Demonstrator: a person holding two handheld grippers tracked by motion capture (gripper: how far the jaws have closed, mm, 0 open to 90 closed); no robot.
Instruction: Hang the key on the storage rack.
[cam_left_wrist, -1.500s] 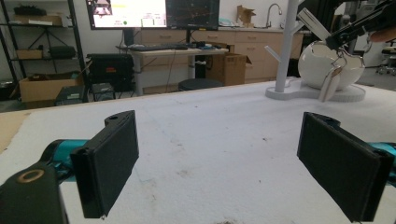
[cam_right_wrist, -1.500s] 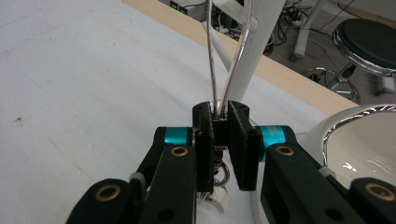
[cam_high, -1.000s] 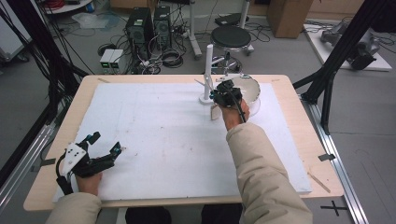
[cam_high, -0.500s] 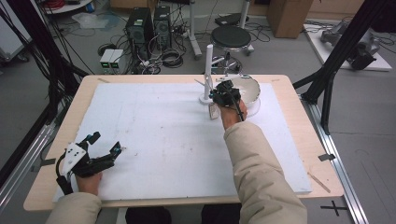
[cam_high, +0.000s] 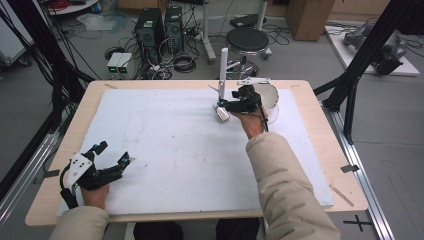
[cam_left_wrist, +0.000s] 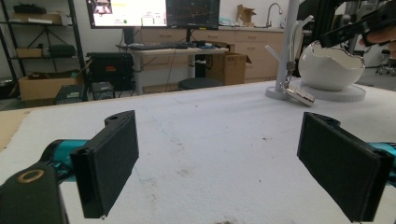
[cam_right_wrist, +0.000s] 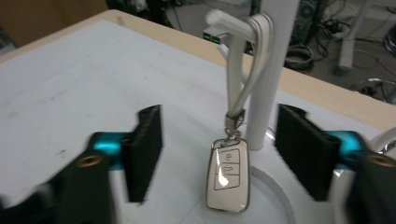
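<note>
both hand-held grippers stay put, jaws wide and empty, the right hand-held gripper (cam_right_wrist: 219, 154) still straddling the key fob (cam_right_wrist: 228, 175)

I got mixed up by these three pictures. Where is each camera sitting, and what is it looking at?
High view: above the person's side, looking down on the table; both forearms, left gripper and right gripper show.
Left gripper view: rides the left gripper, low, looking across the table; its open jaws show.
Right gripper view: rides the right gripper, facing the white stand; its open jaws flank the key fob.
Shared: all three show the key fob and stand.
</note>
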